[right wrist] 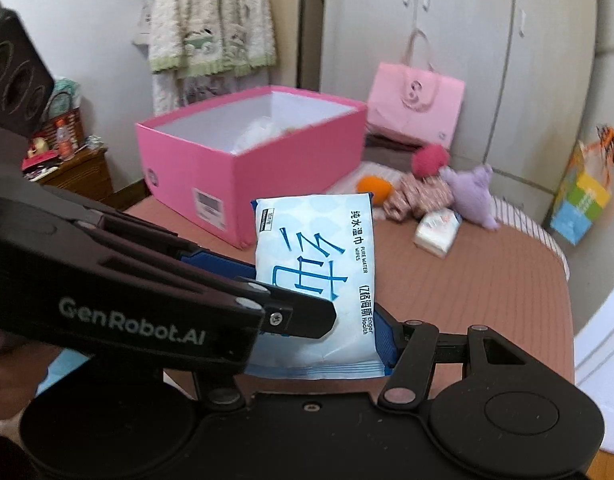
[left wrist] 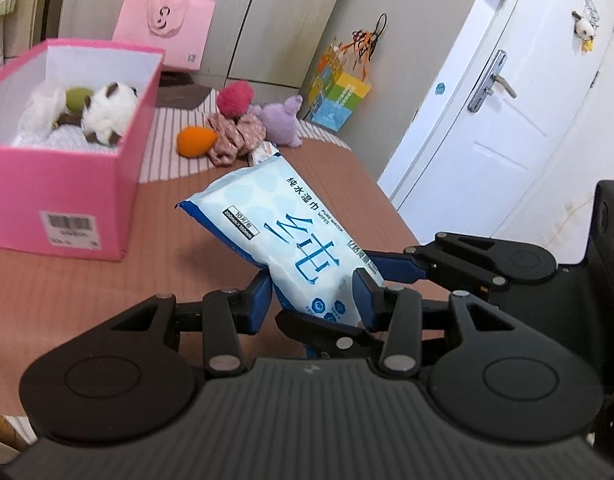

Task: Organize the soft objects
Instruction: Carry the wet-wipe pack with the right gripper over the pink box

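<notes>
Both grippers are clamped on one pack of wet wipes (left wrist: pixel 283 236), a pale blue pouch with large blue characters, lifted clear of the brown table (left wrist: pixel 87 300). In the left wrist view the left gripper (left wrist: pixel 317 296) pinches the pack's lower end between its blue pads at bottom centre, and the right gripper (left wrist: pixel 391 268) reaches in from the right edge, its blue fingers closed on the same end. The right wrist view shows the pack (right wrist: pixel 315 264) more upright at frame centre, with the right gripper (right wrist: pixel 327 320) holding its lower part and the left gripper (right wrist: pixel 275 304) crossing in front from the left.

Only the left wrist view looks into the pink box (left wrist: pixel 67 184) at the left: a white and brown plush toy (left wrist: pixel 107 114) and a green soft item (left wrist: pixel 77 98) lie inside. From the right wrist view the box (right wrist: pixel 243 160) is seen side-on, its contents mostly hidden.

Beyond the pack lie an orange soft toy (left wrist: pixel 195 140), a red pompom (left wrist: pixel 235 98), a floral scrunchie (left wrist: pixel 235 136) and a purple plush (left wrist: pixel 283 118). A small tissue pack (right wrist: pixel 437 228) beside them shows fully only in the right wrist view. A white door (left wrist: pixel 507 92) appears only in the left wrist view, hanging knitwear (right wrist: pixel 211 20) only in the right.
</notes>
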{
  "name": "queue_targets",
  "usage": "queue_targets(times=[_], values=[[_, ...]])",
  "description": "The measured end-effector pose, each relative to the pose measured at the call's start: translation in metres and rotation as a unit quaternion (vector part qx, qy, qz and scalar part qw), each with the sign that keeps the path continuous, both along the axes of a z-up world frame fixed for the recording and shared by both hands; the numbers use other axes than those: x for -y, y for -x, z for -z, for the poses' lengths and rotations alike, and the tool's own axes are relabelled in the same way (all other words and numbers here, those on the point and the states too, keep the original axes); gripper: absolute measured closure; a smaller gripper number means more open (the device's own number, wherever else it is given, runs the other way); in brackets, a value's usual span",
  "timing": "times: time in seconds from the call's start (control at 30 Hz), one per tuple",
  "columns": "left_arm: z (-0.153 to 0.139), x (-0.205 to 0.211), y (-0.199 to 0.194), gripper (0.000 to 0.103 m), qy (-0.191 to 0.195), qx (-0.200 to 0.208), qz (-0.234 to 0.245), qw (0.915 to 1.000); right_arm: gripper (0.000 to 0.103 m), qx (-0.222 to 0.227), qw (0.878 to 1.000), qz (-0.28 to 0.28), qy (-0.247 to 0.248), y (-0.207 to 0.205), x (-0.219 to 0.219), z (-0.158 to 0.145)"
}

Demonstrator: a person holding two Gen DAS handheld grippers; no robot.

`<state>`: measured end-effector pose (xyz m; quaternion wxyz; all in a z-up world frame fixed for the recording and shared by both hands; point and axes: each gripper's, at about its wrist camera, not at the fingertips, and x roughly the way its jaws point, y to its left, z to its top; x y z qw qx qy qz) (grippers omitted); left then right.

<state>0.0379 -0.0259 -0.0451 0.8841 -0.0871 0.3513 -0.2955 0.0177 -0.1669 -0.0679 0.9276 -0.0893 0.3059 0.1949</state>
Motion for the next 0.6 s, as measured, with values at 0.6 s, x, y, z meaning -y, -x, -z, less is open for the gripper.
queue_targets(times=[0.6], values=[[-0.068,-0.078,-0.031,0.061,0.004,0.075,-0.053,0.9957,0.039,0.059,0.993,-0.081,-0.06,-0.043,-0.061,-0.068]])
